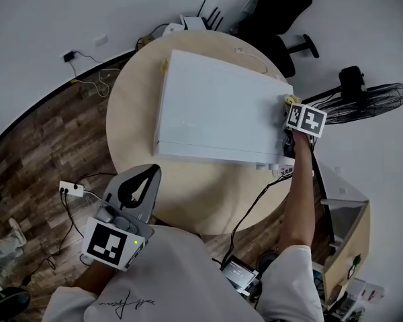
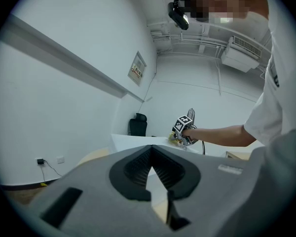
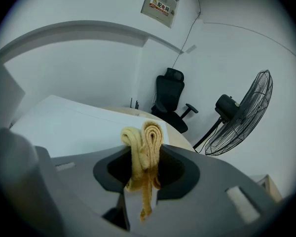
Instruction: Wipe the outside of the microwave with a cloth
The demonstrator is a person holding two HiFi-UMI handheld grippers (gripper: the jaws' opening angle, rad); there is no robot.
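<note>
Right hand-held gripper (image 3: 144, 169) clamped on a folded yellow cloth (image 3: 144, 147), at the far right corner of the white microwave (image 1: 218, 109). Microwave sits on a round worktop (image 1: 131, 123). Left hand-held gripper (image 2: 152, 168): jaw tips together, nothing between them, at the worktop's near edge, apart from the microwave.

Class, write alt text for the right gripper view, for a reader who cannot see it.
The right gripper is shut on a folded yellow cloth, with the white microwave at left. A black chair and a standing fan are behind.
</note>
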